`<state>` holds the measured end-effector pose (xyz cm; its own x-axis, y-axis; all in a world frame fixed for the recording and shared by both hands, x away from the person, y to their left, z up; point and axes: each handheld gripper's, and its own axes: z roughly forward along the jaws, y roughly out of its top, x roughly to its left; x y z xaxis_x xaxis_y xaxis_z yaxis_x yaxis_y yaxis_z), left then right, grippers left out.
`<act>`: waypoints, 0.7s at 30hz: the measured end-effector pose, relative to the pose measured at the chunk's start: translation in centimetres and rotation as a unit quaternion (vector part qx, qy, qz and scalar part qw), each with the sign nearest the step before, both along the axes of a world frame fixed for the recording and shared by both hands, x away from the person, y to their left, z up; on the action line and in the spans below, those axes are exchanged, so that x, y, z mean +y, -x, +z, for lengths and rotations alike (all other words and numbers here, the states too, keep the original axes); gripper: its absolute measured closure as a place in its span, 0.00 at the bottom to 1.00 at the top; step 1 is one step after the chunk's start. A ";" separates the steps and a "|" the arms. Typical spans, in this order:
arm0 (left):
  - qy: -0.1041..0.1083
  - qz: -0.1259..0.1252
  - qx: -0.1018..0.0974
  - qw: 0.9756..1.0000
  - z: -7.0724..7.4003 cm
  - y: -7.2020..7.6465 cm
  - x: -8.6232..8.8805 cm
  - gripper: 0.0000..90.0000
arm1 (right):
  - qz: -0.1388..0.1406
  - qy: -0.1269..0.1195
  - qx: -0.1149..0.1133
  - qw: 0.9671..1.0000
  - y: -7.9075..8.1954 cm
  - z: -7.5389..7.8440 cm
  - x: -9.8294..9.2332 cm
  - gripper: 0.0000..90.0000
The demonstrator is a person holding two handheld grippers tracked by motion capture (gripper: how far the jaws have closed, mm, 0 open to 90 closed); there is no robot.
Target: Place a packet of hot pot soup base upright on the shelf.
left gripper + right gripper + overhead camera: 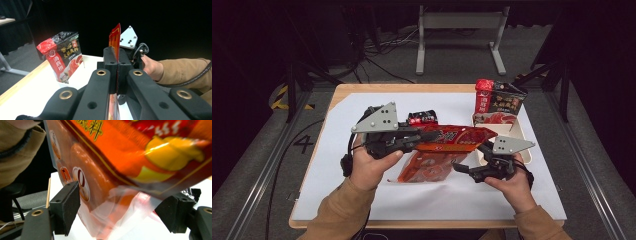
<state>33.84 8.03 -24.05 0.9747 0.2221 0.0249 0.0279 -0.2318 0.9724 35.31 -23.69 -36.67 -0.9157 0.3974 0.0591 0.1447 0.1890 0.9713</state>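
An orange-red snack packet [447, 145] hangs above the white sheet in the middle of the table. My left gripper [432, 136] comes in from the left and is shut on the packet's upper edge. In the left gripper view the thin packet edge [115, 35] stands up out of the closed jaws of my left gripper [117, 65]. My right gripper [472, 157] sits low at the packet's right end. In the right gripper view its jaws stand wide on either side of the packet [120, 157], with my right gripper [122, 210] open and the pads [71, 207] off the film.
A red and black stand-up pouch [499, 100] stands at the back right, also seen as the pouch [62, 56]. In front of it lies a white tray [519, 131]. A small red and black packet [422, 118] lies behind the left gripper. Table edges run close on all sides.
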 end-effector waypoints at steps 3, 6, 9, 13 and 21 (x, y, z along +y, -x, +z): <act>0.003 0.000 0.001 1.000 0.0 -0.1 0.0 1.00 | 0.013 -0.018 -0.007 1.000 0.1 -0.1 0.1 0.27; 0.006 0.001 0.004 1.000 -0.2 -0.2 0.0 1.00 | 0.010 -0.017 -0.012 1.000 0.1 -0.2 0.3 0.27; 0.008 0.001 0.008 1.000 -0.3 -0.3 -0.1 1.00 | 0.011 -0.019 -0.015 1.000 0.2 -0.3 0.4 0.28; 0.009 0.000 0.010 1.000 -0.4 -0.4 -0.3 1.00 | 0.014 -0.022 -0.021 0.999 0.3 -0.3 0.8 0.27; 0.007 0.000 0.004 1.000 -0.5 -0.1 -1.1 1.00 | 0.027 0.005 -0.043 0.999 0.7 -0.5 2.4 0.29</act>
<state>33.95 6.94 -24.53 0.9747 0.2232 0.0145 0.0353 -0.2175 0.9754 34.63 -21.29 -37.17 -0.9372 0.3479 -0.0241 0.0509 0.2049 0.9775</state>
